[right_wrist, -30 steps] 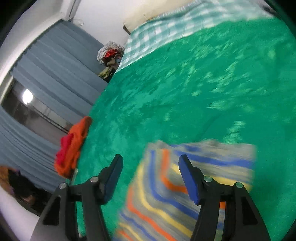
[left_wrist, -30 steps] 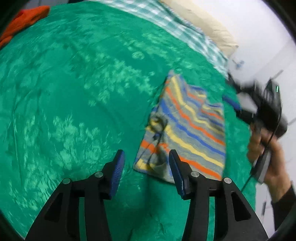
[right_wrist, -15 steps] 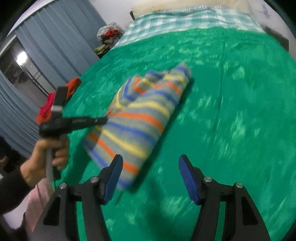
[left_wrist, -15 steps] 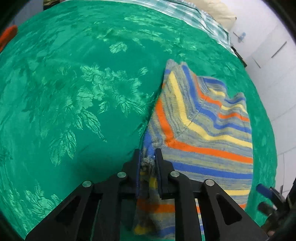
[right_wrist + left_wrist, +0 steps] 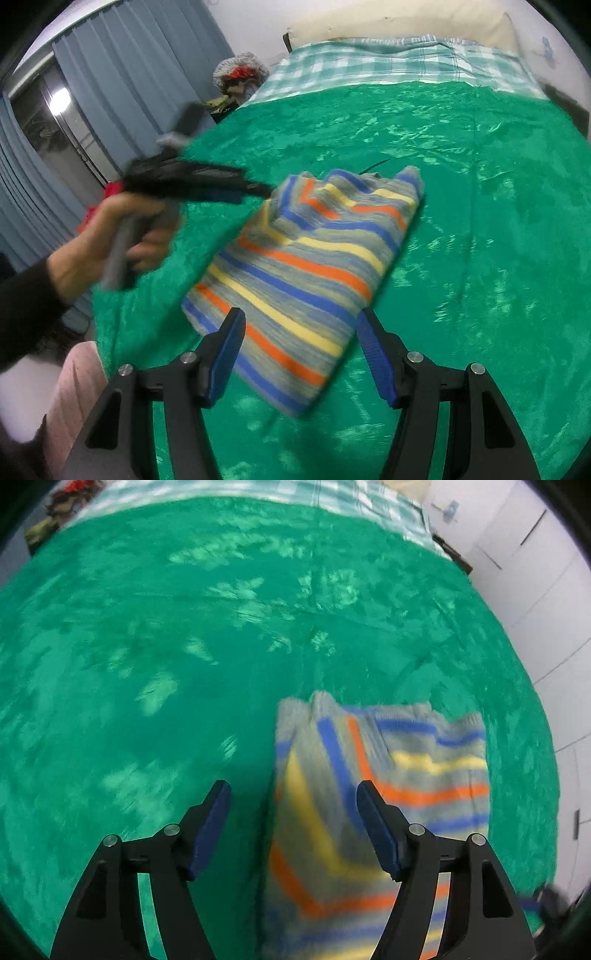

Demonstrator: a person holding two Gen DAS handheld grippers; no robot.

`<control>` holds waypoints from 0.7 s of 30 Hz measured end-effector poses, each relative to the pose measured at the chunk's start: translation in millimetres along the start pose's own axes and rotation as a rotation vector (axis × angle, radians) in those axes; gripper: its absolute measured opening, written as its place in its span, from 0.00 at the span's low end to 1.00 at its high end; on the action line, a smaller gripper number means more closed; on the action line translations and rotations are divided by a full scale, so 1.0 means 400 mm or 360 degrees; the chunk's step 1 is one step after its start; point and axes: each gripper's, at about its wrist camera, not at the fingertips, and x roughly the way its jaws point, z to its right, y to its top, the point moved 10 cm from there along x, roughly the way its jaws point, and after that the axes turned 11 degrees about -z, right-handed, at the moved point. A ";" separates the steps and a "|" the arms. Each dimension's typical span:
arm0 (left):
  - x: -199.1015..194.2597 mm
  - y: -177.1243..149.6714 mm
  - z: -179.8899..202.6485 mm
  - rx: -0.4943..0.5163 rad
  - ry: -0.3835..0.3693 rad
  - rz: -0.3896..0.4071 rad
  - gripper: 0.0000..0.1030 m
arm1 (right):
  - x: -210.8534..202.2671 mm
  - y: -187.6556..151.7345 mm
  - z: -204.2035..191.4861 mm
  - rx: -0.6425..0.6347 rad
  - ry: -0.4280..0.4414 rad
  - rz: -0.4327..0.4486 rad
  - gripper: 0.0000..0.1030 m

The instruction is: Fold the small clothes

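A folded striped knit garment (image 5: 373, 797) in grey, blue, orange and yellow lies on the green bedspread (image 5: 184, 646). My left gripper (image 5: 293, 808) is open above the garment's left edge and holds nothing. In the right wrist view the garment (image 5: 314, 266) lies just ahead of my right gripper (image 5: 299, 343), which is open and empty above its near edge. The left gripper (image 5: 243, 192) shows there too, blurred, at the garment's far left corner, held by a hand (image 5: 110, 236).
A checked sheet (image 5: 399, 62) and a pillow (image 5: 399, 26) lie at the head of the bed. Blue curtains (image 5: 122, 85) hang at the left. Red-orange clothes (image 5: 110, 190) lie by the bed's left edge. White cupboard doors (image 5: 546, 590) stand at the right.
My left gripper, shut on the garment's edge half a second ago, has opened and let it go. My right gripper has come closer to the garment's near edge.
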 end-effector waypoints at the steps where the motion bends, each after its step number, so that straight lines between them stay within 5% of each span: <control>1: 0.015 0.012 0.008 0.0008 -0.0065 -0.0016 0.43 | 0.005 -0.004 -0.008 0.0002 0.0006 0.0002 0.62; 2: 0.027 0.020 0.011 0.0015 -0.0098 -0.0020 0.13 | 0.010 -0.010 -0.014 -0.0001 0.0006 -0.0001 0.61; 8: 0.063 0.020 -0.029 -0.0083 -0.0041 0.0053 0.13 | 0.033 -0.020 -0.063 -0.0181 -0.0065 0.0023 0.61; 10: 0.062 0.019 -0.036 -0.0112 -0.0042 0.0065 0.22 | 0.081 -0.031 -0.072 -0.0178 0.0026 -0.0012 0.61; 12: 0.044 0.007 -0.048 -0.0137 -0.0034 0.0071 0.51 | 0.181 -0.085 -0.034 -0.0059 0.0054 -0.0224 0.59; 17: -0.069 -0.061 -0.069 -0.0005 0.0066 0.0181 0.60 | 0.119 -0.071 -0.019 0.0019 0.0082 -0.0157 0.54; 21: -0.116 -0.195 -0.013 0.0237 0.0055 0.0192 0.78 | 0.055 0.036 0.014 -0.0039 -0.0003 -0.0045 0.54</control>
